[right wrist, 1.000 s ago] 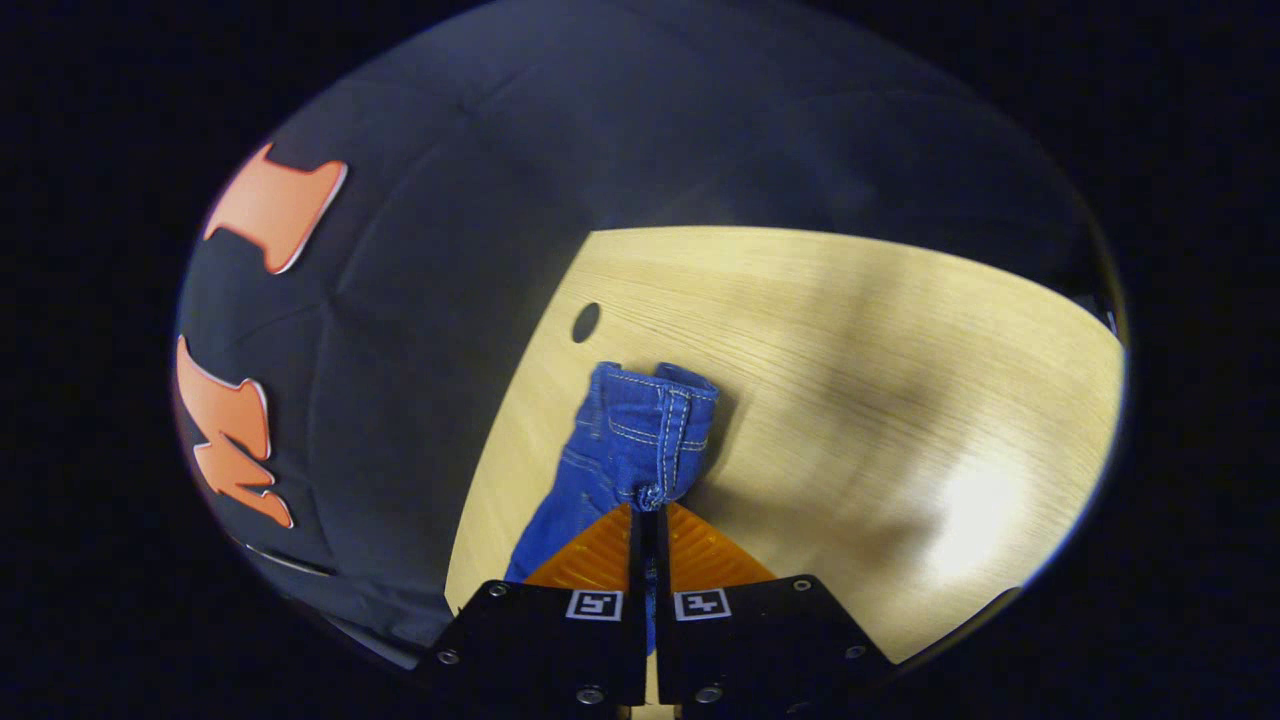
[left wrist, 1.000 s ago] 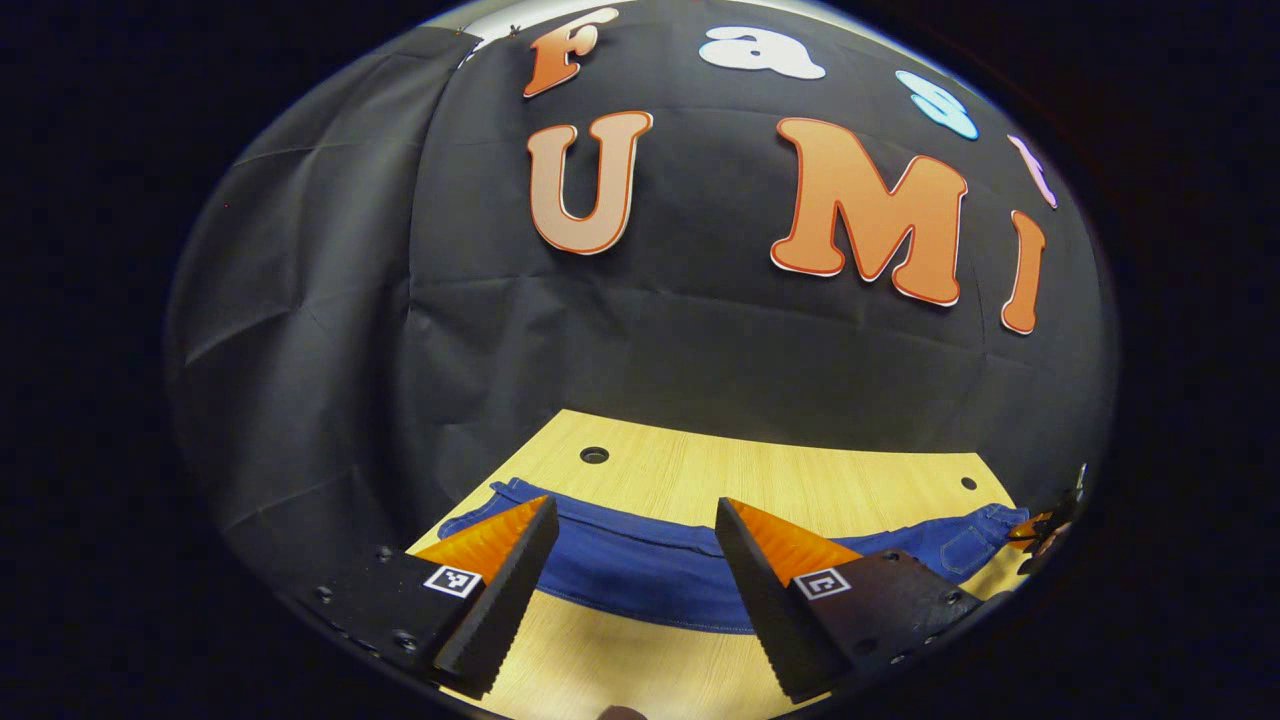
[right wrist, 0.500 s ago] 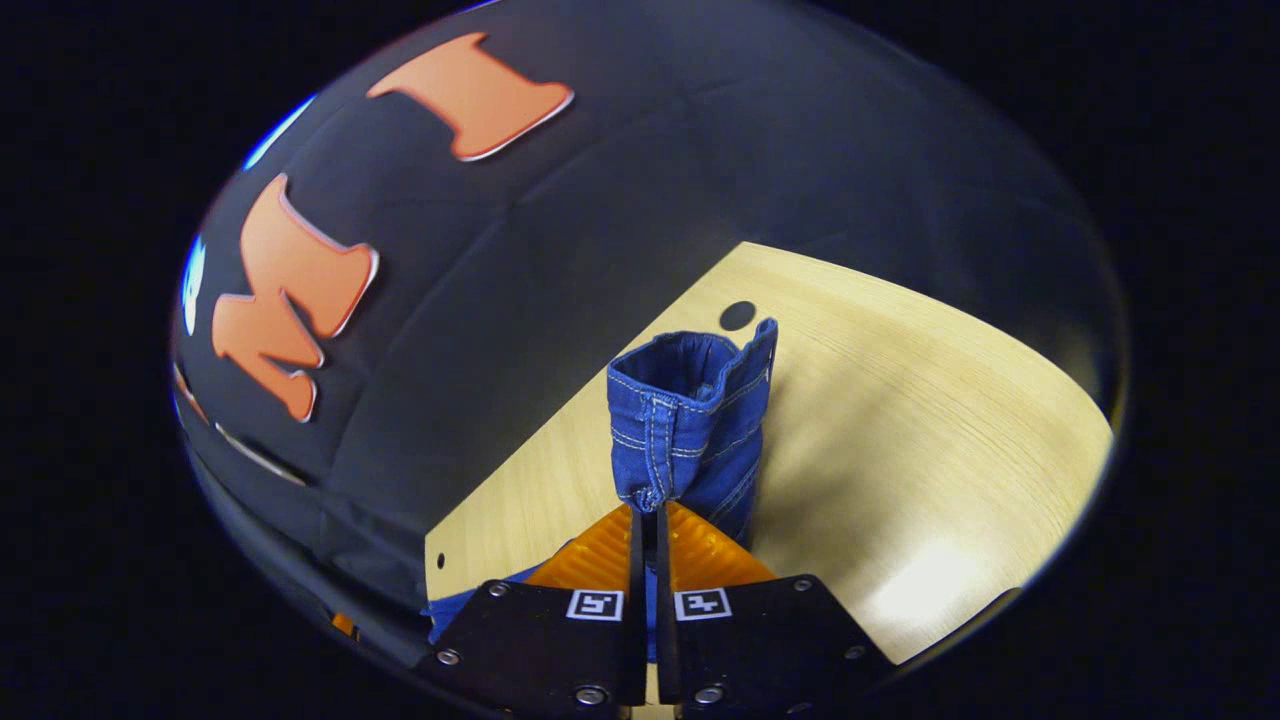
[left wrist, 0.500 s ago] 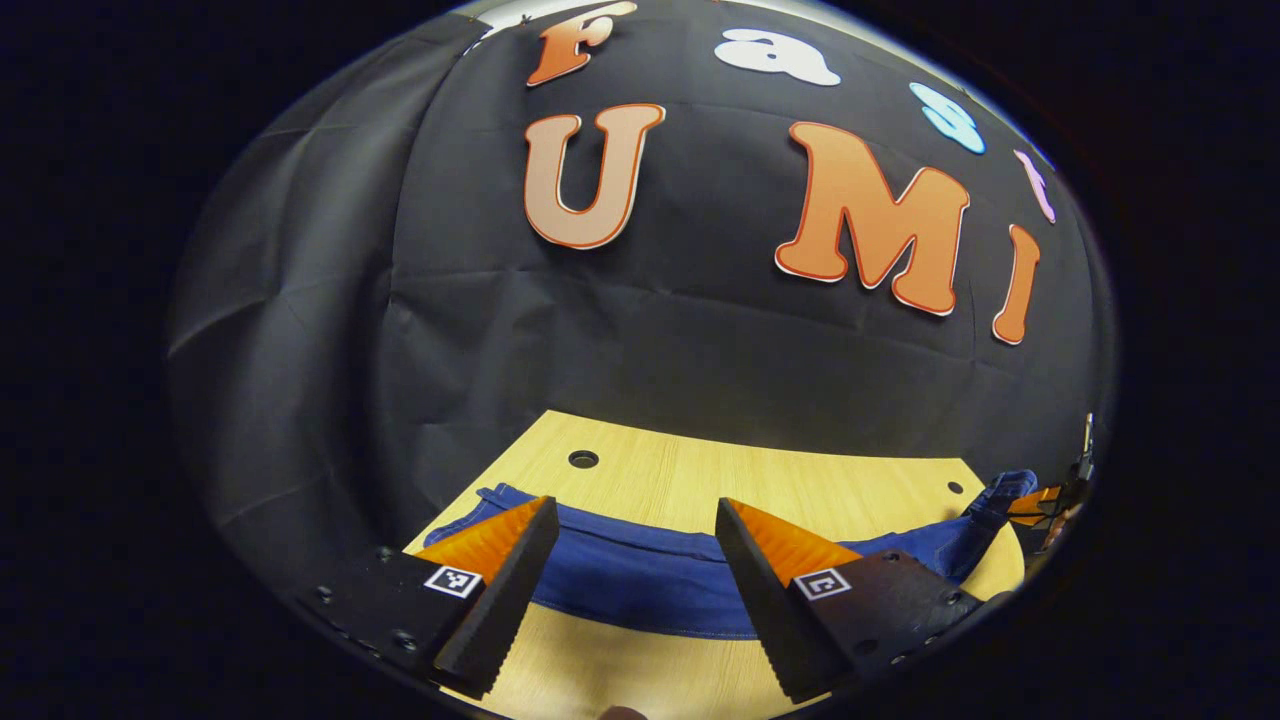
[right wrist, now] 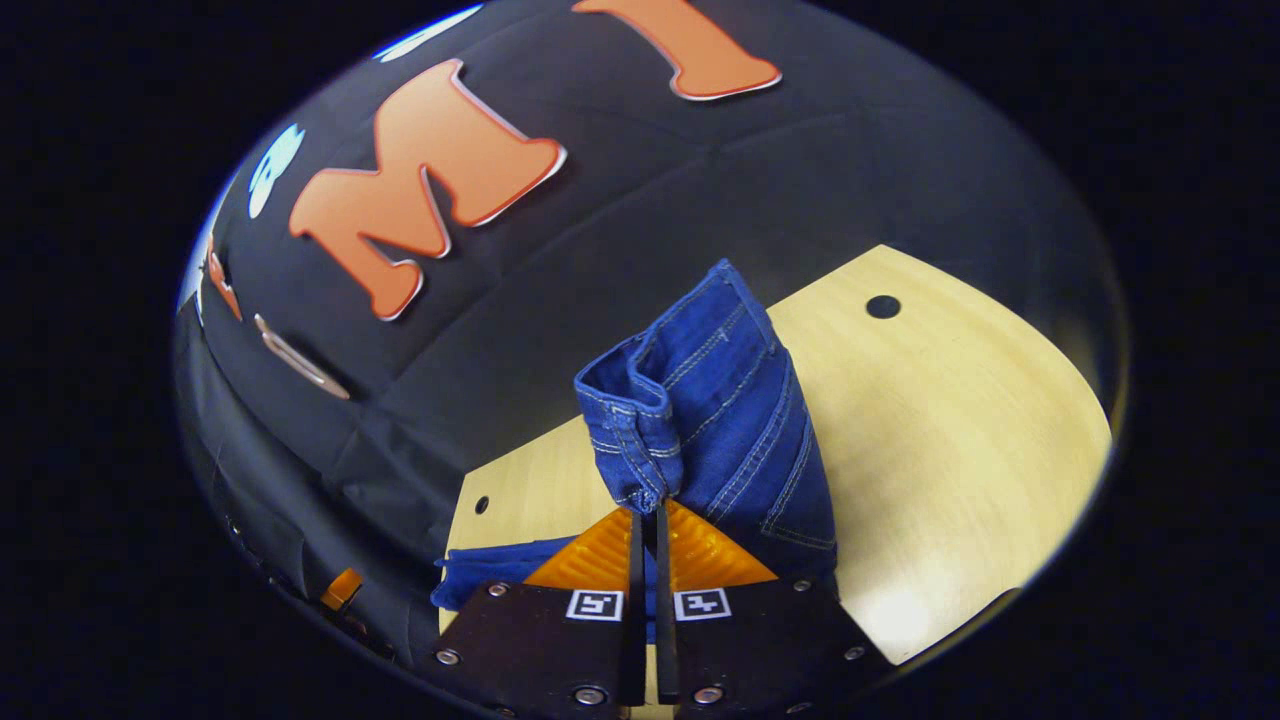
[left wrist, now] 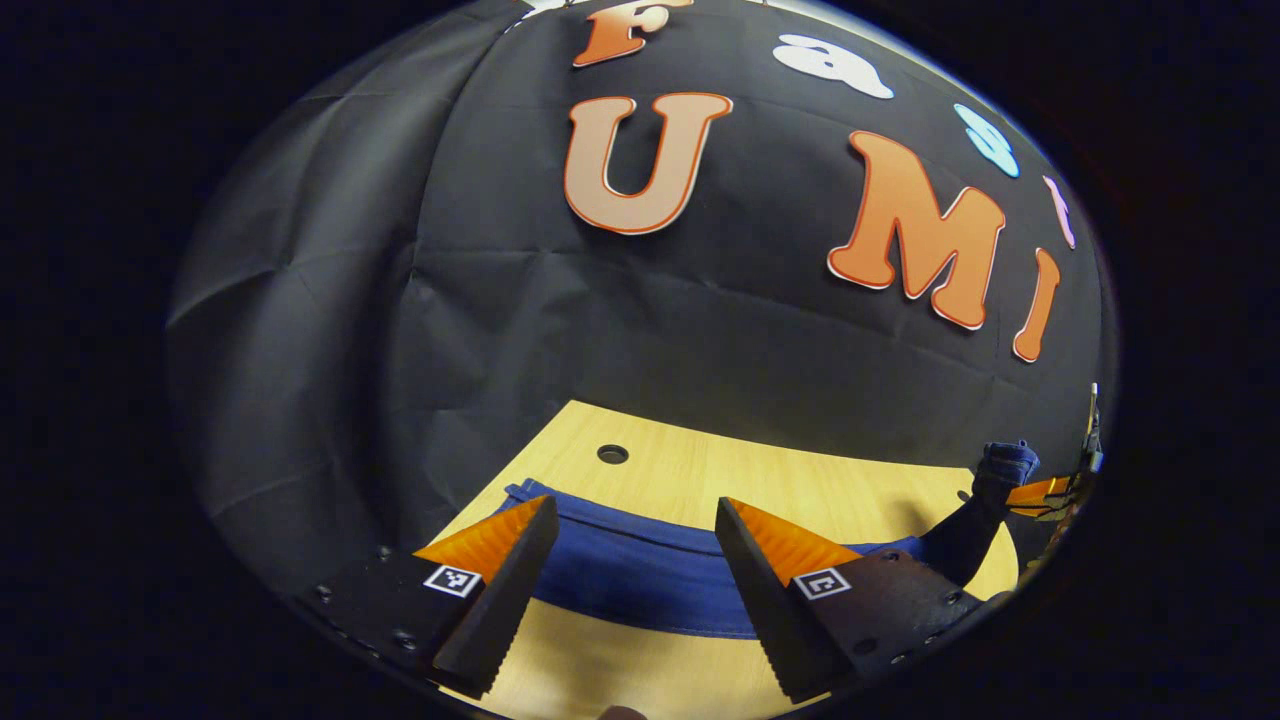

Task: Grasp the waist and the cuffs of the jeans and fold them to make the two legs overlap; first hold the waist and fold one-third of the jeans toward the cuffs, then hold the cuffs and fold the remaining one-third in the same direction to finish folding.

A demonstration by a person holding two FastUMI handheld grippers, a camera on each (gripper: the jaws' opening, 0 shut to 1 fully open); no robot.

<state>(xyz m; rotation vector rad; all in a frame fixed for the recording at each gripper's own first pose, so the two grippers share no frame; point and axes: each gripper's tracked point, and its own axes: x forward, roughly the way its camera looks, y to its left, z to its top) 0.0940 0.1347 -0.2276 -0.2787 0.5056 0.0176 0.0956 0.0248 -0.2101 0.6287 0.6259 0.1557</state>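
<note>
In the right gripper view, the right gripper has its fingers pressed together on a stitched edge of the jeans, pinching the denim at the very tips; the held end, with its white seams and a rolled band, rises above the fingers and hangs clear of the light wooden counter; a further stretch of the same garment lies flat on the counter low at the left of that view; beyond the lifted cloth a round hole marks the counter's far part, and a smaller hole sits near its left edge; the black cloth wall closes the scene behind.

In the left gripper view, the left gripper holds its fingers wide apart with nothing between them, poised above the near side of the counter; just past the fingertips the jeans stretch flat across the counter as a long blue band, its left end close to the counter's left edge; farther right the denim climbs off the surface to the right gripper, seen small at the rim of the view with the cloth bunched at its tips; a round hole shows in the counter behind the band.
</note>
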